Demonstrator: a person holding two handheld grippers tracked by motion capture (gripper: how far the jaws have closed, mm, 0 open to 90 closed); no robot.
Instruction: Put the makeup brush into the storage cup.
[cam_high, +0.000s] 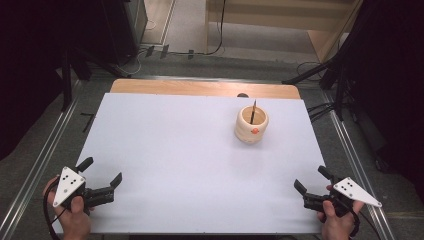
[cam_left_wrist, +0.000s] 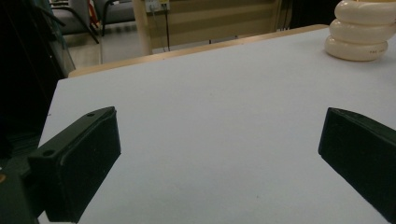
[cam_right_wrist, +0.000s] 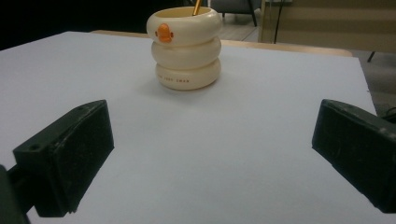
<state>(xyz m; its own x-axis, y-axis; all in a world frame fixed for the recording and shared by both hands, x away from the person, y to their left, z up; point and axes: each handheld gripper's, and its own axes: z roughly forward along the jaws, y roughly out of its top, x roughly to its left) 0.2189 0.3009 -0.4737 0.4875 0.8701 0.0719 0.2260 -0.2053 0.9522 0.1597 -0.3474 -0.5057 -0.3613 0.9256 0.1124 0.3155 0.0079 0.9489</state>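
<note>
At the lower left of the high view the left gripper rests on the white tabletop, jaws spread and empty. The ringed cream holder, upper right of centre, already has a pencil standing in it. At lower right the right gripper is likewise spread and empty, so the work looks either finished or not begun.

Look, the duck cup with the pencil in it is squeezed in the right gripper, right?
Not quite. The right gripper is open and holds nothing; the cup stands alone on the white table, well ahead of it, pencil inside. The right gripper view shows this.
</note>
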